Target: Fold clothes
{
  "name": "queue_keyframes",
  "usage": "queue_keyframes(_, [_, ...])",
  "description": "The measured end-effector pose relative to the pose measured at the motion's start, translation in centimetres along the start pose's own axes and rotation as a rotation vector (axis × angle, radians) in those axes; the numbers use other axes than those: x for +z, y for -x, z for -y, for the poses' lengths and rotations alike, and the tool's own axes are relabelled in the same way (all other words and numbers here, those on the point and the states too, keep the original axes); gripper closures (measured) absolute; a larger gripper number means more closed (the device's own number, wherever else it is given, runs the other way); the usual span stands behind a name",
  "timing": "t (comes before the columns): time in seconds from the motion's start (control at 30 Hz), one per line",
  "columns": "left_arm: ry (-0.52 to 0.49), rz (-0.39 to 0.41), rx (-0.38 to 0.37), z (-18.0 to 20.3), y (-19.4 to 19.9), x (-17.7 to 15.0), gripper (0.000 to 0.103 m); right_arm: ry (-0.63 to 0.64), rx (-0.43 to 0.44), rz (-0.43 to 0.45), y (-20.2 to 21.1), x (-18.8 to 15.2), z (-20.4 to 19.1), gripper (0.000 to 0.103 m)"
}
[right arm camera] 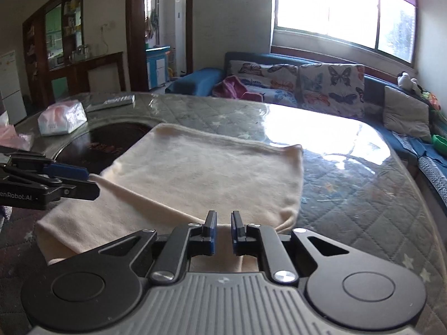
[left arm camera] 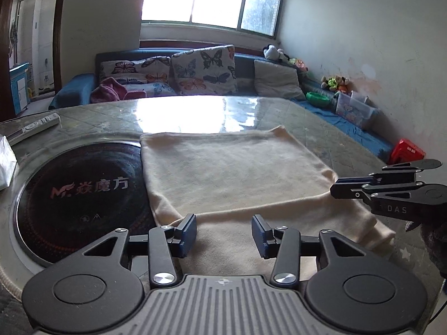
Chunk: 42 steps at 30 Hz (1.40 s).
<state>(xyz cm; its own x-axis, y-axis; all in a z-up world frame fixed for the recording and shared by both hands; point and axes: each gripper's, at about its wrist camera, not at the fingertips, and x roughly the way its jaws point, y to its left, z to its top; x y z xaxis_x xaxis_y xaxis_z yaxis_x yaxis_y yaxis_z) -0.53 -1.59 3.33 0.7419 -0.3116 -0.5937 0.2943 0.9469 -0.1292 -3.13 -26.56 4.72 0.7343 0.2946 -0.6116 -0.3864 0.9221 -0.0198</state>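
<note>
On table, frame centre: cream cloth [left arm camera: 232,173], one fold laid.
Further folds remain; left gripper [left arm camera: 223,233] open, right gripper [right arm camera: 223,233] nearly closed, both empty.

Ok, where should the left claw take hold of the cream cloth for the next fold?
Probably the near edge of the cream cloth, where the lower layer sticks out past the folded upper layer. Come in low from the near side with the left claw, which is open right there; that edge lies flat and single.
</note>
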Motion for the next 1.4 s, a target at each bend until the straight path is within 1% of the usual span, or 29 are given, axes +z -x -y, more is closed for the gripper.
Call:
queue_keyframes(0.07, [-0.006,-0.017,0.008,-0.2,-0.5,-0.3,0.058,0.005,-0.013,-0.029,-0.9,-0.5,0.2,0.094])
queue_keyframes(0.13, [-0.010,-0.023,0.012,-0.4,-0.7,-0.6,0.058,-0.002,-0.015,-0.039,-1.2,-0.9,0.6,0.094])
queue_keyframes(0.27, [-0.015,-0.004,0.017,-0.3,0.0,-0.4,0.058,0.003,-0.013,-0.030,-0.1,-0.9,0.8,0.094])
queue_keyframes(0.4, [-0.036,0.020,0.004,0.0,0.7,-0.6,0.058,0.038,0.018,-0.013,1.5,-1.0,0.1,0.094])
queue_keyframes(0.5, [-0.057,-0.003,0.021,0.0,0.3,-1.2,0.058,0.059,0.057,-0.041,2.0,-1.8,-0.5,0.094])
queue_keyframes(0.63, [-0.046,-0.008,0.033,-0.5,0.8,-1.7,0.058,0.065,0.047,-0.075,1.9,-3.0,-0.5,0.094])
queue_keyframes(0.73, [-0.057,0.003,0.036,-0.5,1.2,-1.8,0.058,0.056,0.049,-0.060,2.6,-2.9,-0.4,0.094])
queue_keyframes(0.83, [-0.065,-0.014,0.054,-0.5,0.8,-2.4,0.056,0.056,0.045,-0.069,2.5,-3.1,-0.5,0.094])
queue_keyframes(0.93, [-0.051,-0.009,0.055,-0.7,1.3,-2.6,0.056,0.052,0.040,-0.065,2.6,-3.2,-0.5,0.094])
queue_keyframes(1.03, [-0.076,0.010,0.058,-0.4,2.4,-2.6,0.056,0.051,0.042,-0.044,3.3,-2.9,-0.5,0.094])
queue_keyframes(1.17, [-0.094,0.010,0.071,-0.5,3.2,-3.0,0.056,0.045,0.035,-0.061,2.9,-3.4,-0.4,0.094])
queue_keyframes(1.4, [-0.077,0.001,0.092,-0.8,3.4,-3.6,0.056,0.048,0.032,-0.054,2.9,-3.5,-0.6,0.094])
